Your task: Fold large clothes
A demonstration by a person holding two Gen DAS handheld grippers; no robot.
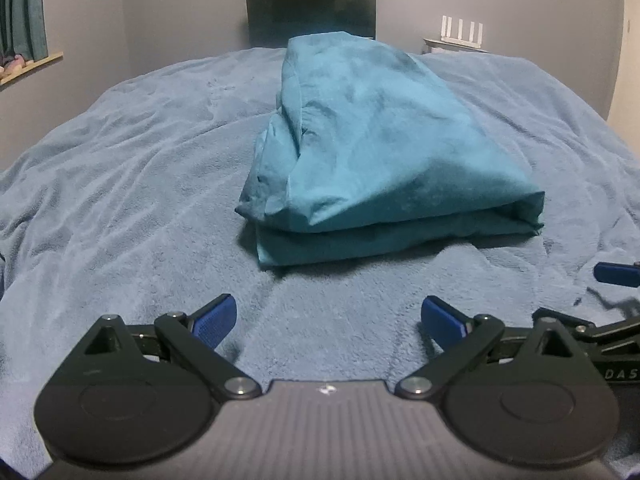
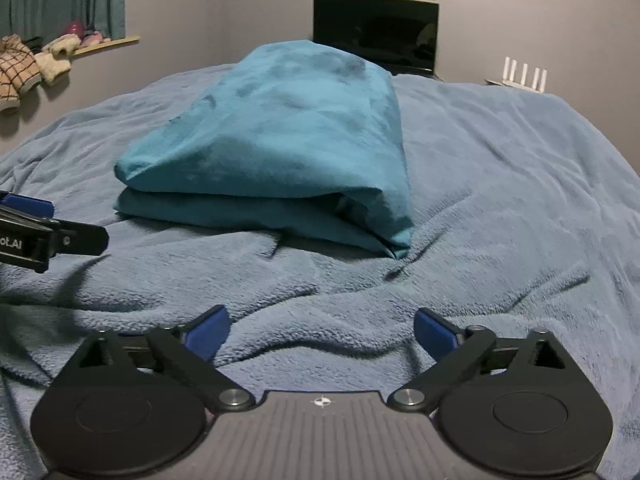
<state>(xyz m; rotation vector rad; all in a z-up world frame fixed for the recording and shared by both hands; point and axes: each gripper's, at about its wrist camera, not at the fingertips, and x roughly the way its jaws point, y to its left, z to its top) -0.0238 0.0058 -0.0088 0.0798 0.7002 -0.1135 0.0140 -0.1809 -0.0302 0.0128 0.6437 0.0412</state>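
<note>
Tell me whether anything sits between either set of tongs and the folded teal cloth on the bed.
Nothing visible does. Both the left tongs and the right tongs stand open and empty, short of the teal cloth, with only the bare blue blanket in the gap.

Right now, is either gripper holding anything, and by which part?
Nothing is held. The left gripper and right gripper are open above the blanket, apart from the folded teal cloth.

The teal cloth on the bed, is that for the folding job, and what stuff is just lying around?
For the job:
- teal cloth, folded on the blue blanket
- left tongs, open
- right tongs, open

Just lying about:
- dark screen
- white router
- slippers on the sill
- curtain
</note>
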